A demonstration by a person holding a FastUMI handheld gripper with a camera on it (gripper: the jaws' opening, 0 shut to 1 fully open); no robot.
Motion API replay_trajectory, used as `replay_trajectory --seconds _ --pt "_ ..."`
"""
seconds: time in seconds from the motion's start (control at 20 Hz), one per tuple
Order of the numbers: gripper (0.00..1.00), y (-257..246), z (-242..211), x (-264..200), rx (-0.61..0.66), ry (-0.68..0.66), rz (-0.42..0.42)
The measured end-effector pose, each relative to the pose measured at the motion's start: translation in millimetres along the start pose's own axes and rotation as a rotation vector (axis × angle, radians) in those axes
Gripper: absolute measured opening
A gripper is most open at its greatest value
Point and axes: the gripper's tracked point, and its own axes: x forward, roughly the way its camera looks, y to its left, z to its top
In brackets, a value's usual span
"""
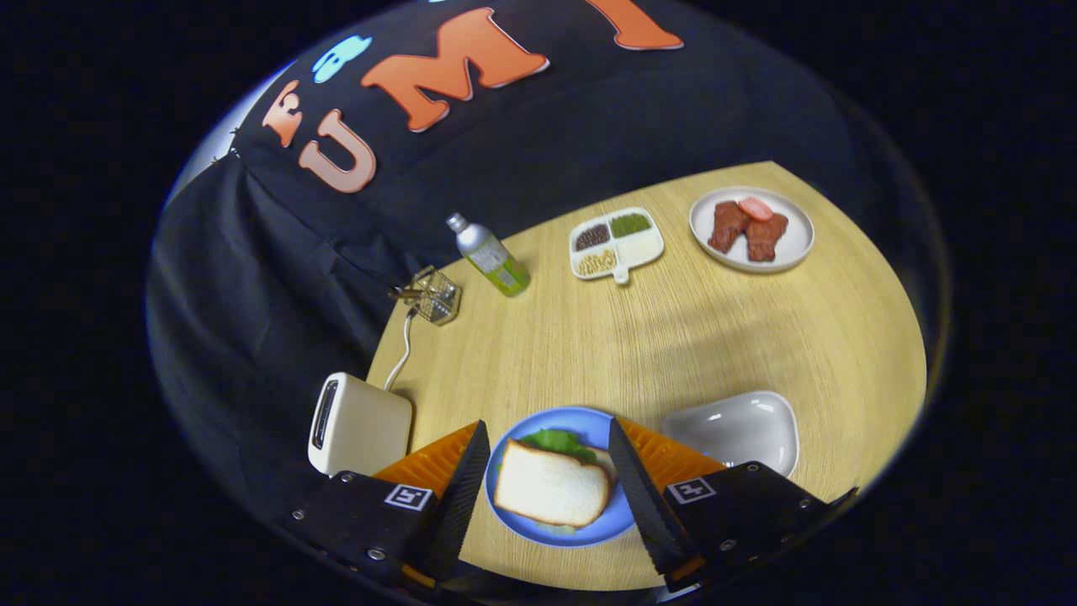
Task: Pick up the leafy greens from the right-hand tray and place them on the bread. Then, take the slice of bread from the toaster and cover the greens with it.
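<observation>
Covering leafy greens, white bread slice on blue plate, hand-held gripper released.

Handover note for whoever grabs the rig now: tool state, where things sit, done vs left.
Tool: open, holding nothing, fingers spread either side of the blue plate.
Top bread slice: lying on the leafy greens, which poke out at its far edge; another slice seems to sit underneath.
Toaster: beside the plate; its slot looks empty, though it is seen at an angle.
White tray: on the plate's other side, nothing in it.
Done: greens placed, bread on top.
Left: apparently nothing; just back the tool away.
</observation>
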Motion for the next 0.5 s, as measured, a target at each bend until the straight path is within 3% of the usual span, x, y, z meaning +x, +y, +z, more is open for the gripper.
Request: replay_trajectory --seconds 0.15,0.5 --pt "0.94 30 49 -31 -0.081 -0.117 0.039" --pt "0.98 112 155 -119 -0.268 -0.456 0.098"
